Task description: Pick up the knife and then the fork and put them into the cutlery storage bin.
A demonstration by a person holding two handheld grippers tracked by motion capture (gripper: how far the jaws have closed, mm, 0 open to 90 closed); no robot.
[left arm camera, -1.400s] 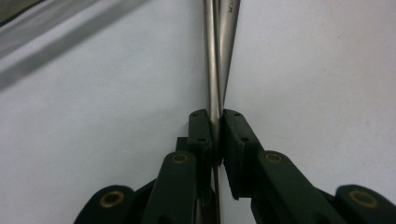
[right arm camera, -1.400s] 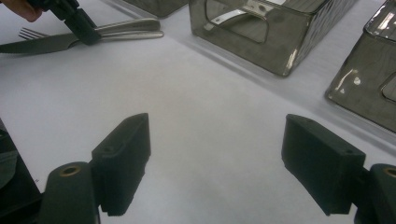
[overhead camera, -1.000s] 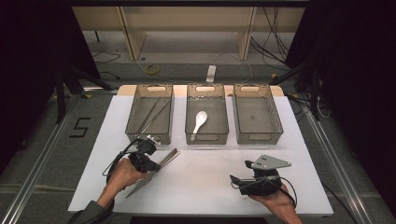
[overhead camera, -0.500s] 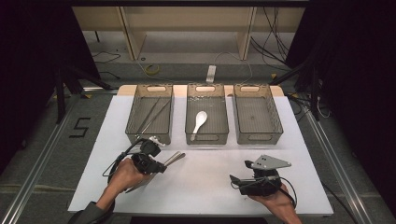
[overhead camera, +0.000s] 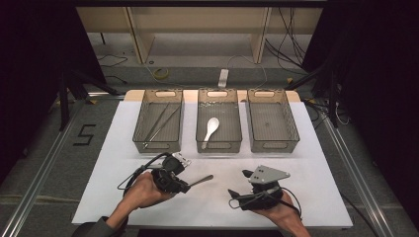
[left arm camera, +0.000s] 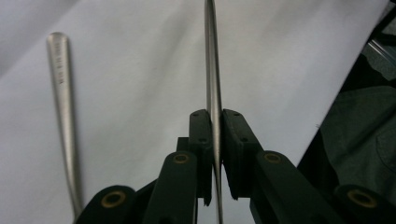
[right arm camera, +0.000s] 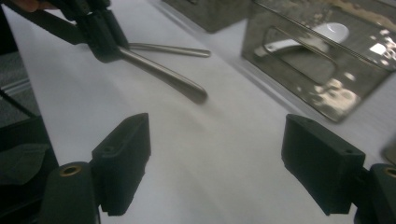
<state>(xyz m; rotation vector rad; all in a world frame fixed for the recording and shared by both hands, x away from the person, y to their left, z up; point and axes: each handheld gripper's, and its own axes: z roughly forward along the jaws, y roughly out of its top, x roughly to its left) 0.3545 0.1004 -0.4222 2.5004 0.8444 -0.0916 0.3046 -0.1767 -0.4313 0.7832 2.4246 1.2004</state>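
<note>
The left tongs (overhead camera: pixel 184 184) are closed on a metal utensil (overhead camera: pixel 200 180), pinching its thin flat part edge-on between the two black pads (left arm camera: pixel 201 135), as the left gripper view shows. In the high view the utensil's handle sticks out from the tongs toward the right, its rounded end raised a little above the white desk (overhead camera: pixel 123 148); the right gripper view shows the same handle (right arm camera: pixel 163 74) jutting from the left tongs (right arm camera: pixel 105 44) at a slant. A second metal utensil (left arm camera: pixel 63 116) lies flat on the desk just beside the left tongs, apart from the one held; it appears again in the right gripper view (right arm camera: pixel 168 49) behind the held handle.

The right tongs (overhead camera: pixel 237 195) stand open with nothing between the pads (right arm camera: pixel 123 161), low over the desk and pointing toward the left tongs. The held utensil's free end lies between the two tongs, nearer the left ones and clear of the right ones.

Farther back stand three mesh bins in a row: the left bin (overhead camera: pixel 140 126) holds long thin metal pieces (overhead camera: pixel 160 123), the middle bin (overhead camera: pixel 220 143) a white spoon (overhead camera: pixel 211 129), and the right bin (overhead camera: pixel 291 126) stands beside them.
</note>
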